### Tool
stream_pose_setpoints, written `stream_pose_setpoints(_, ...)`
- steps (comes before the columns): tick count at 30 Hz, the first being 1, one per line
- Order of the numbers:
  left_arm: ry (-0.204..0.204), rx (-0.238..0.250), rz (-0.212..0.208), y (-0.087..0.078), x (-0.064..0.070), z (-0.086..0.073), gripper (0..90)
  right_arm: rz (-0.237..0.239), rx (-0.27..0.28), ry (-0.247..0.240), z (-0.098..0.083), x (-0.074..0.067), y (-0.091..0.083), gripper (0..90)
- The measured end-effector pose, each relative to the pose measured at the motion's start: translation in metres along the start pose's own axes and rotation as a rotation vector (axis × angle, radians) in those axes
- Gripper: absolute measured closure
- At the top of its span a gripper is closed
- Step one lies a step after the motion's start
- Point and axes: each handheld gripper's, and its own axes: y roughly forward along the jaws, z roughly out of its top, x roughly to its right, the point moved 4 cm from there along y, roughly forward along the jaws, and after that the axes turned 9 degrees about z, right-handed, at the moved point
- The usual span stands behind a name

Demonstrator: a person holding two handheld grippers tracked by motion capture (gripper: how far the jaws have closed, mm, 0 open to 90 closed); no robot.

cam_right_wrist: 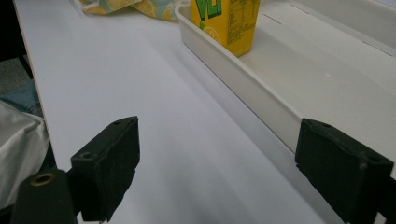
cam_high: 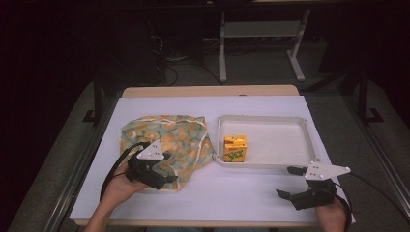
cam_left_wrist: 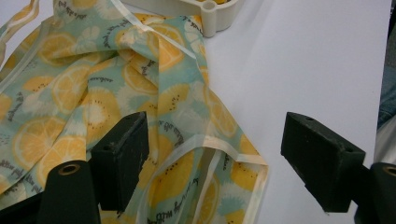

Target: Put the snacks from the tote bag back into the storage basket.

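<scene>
Seen from the high view: left hand (cam_high: pixel 117 185) entering from 7 o'clock, forearm angled toward 1 o'clock, bearing the left gripper (cam_high: pixel 167 180) low over the near edge of a fruit-print fabric bag (cam_high: pixel 169 140). Jaws spread wide, pinching nothing. In the left gripper view, one black jaw lying over the cloth at 8 o'clock, the other standing over bare white table cover (cam_left_wrist: pixel 317 60) at 4 o'clock, and between them a cream-trimmed corner of the fabric bag (cam_left_wrist: pixel 93 88), its hem pointing toward 5 o'clock; whether either pad touched the cloth, impossible to tell. Bag spread crumpled across the left half of the table, printed with orange and lemon slices on pale teal, its right edge just beside the corner of a white tray (cam_high: pixel 290 119) at 3 o'clock of it. Right hand (cam_high: pixel 332 216) entering from 5 o'clock, bearing the right gripper (cam_high: pixel 290 182) near the table's front edge, pointing toward 9 o'clock, jaws likewise spread and holding nothing. In the right gripper view, bare table cover between the jaws, the tray's near wall (cam_right_wrist: pixel 243 79) running toward 11 o'clock, and a yellow juice carton (cam_right_wrist: pixel 231 23) standing upright inside the tray at 12 o'clock, well apart from the jaws. In the high view, the carton (cam_high: pixel 235 148) placed in the tray's near-left corner.
</scene>
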Motion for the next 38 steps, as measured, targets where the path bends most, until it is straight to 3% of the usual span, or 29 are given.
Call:
stream_pose_setpoints(17, -0.007, 0.002, 0.021, -0.005, 0.012, -0.018, 22.5, 0.001, -0.003, 0.002, 0.0, 0.0, 0.0, 13.5)
stream_pose_setpoints(38, -0.02, 0.049, 0.06, -0.015, 0.02, -0.039, 22.0, 0.003, -0.001, -0.014, 0.0, 0.0, -0.002, 13.5)
